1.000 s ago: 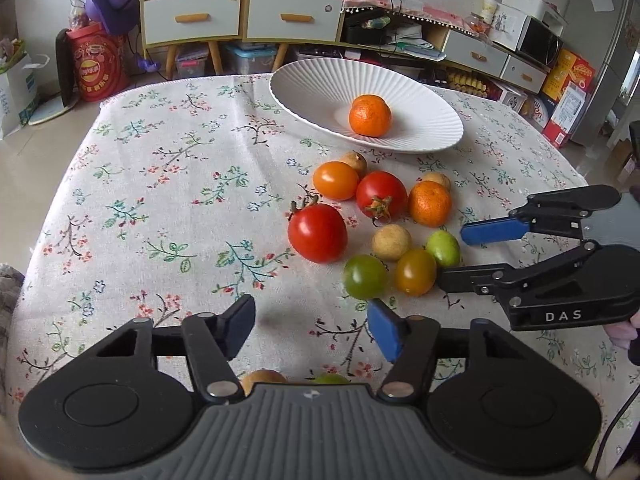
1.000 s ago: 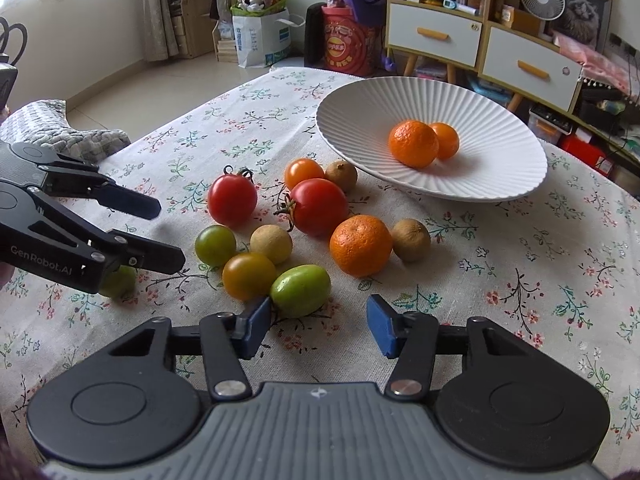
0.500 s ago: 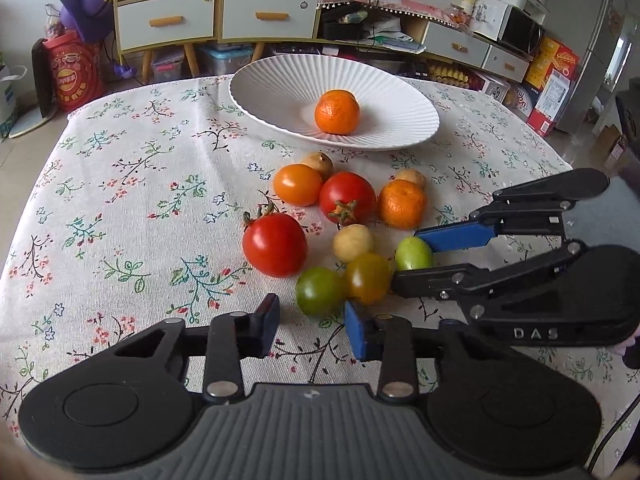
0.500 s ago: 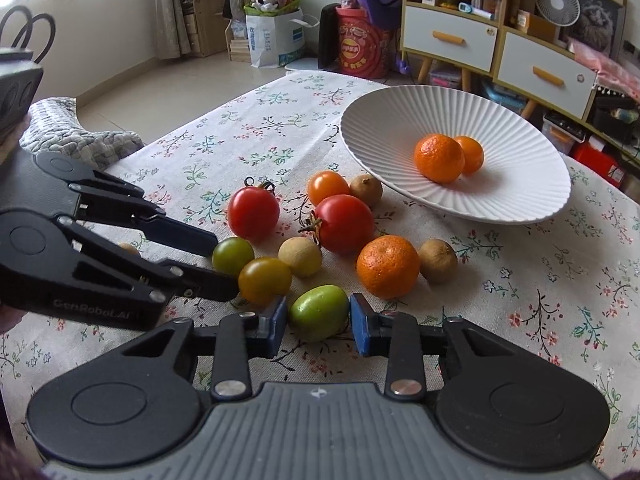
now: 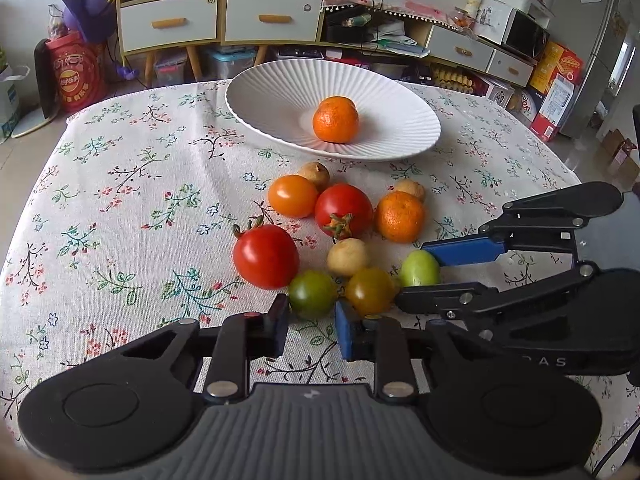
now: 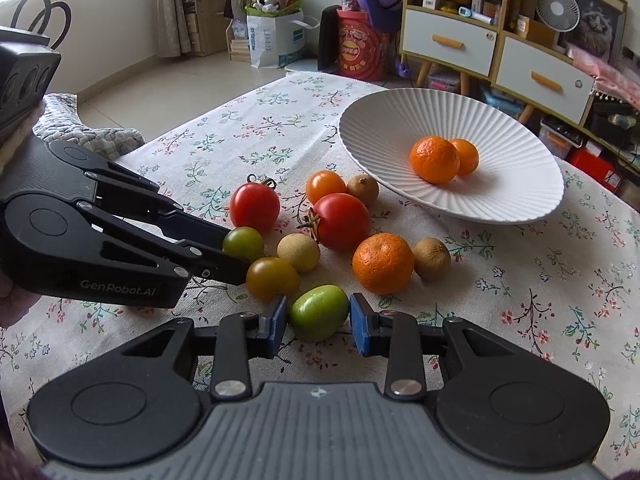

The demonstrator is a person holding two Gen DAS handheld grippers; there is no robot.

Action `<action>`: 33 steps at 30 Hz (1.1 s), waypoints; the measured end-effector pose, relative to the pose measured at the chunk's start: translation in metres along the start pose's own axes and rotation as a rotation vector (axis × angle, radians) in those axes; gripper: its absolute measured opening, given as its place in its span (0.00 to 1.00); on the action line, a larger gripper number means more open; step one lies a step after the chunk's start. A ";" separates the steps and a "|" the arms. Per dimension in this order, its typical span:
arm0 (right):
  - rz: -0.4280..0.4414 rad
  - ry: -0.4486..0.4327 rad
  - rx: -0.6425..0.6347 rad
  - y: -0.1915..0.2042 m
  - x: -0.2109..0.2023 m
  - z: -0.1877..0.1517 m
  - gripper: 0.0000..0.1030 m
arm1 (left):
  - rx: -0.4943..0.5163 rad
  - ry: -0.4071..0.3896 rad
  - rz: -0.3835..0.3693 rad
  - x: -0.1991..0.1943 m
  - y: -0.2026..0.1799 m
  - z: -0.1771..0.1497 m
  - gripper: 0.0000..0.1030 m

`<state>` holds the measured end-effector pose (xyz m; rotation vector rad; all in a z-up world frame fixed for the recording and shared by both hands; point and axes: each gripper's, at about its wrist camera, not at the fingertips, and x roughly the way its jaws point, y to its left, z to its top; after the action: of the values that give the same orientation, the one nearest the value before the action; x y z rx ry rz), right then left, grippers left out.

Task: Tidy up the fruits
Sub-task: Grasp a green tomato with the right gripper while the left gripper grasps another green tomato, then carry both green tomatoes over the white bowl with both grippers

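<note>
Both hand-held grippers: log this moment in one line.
left hand-held gripper: shut on dark green tomato | right hand-held gripper: shut on light green tomato

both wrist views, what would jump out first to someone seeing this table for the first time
A cluster of small fruit sits mid-table on the flowered tablecloth, just in front of a ribbed white plate holding two oranges. Each gripper has its jaws around a green fruit at the cluster's near edge: the left gripper on the dark green tomato, the right gripper on the light green tomato, both still resting on the cloth.
</note>
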<state>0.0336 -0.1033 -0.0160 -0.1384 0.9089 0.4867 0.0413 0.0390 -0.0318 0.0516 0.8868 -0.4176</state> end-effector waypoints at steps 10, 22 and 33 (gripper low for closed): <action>0.000 -0.036 0.026 -0.005 -0.010 0.007 0.30 | -0.017 -0.038 -0.009 -0.010 0.002 0.006 0.14; -0.015 -0.091 0.056 -0.018 -0.019 0.020 0.30 | -0.037 -0.086 -0.014 -0.019 0.003 0.017 0.14; -0.065 -0.151 0.107 -0.039 -0.022 0.035 0.30 | -0.032 -0.138 -0.020 -0.017 -0.012 0.046 0.14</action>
<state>0.0659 -0.1346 0.0193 -0.0334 0.7780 0.3821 0.0617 0.0238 0.0117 -0.0155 0.7587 -0.4204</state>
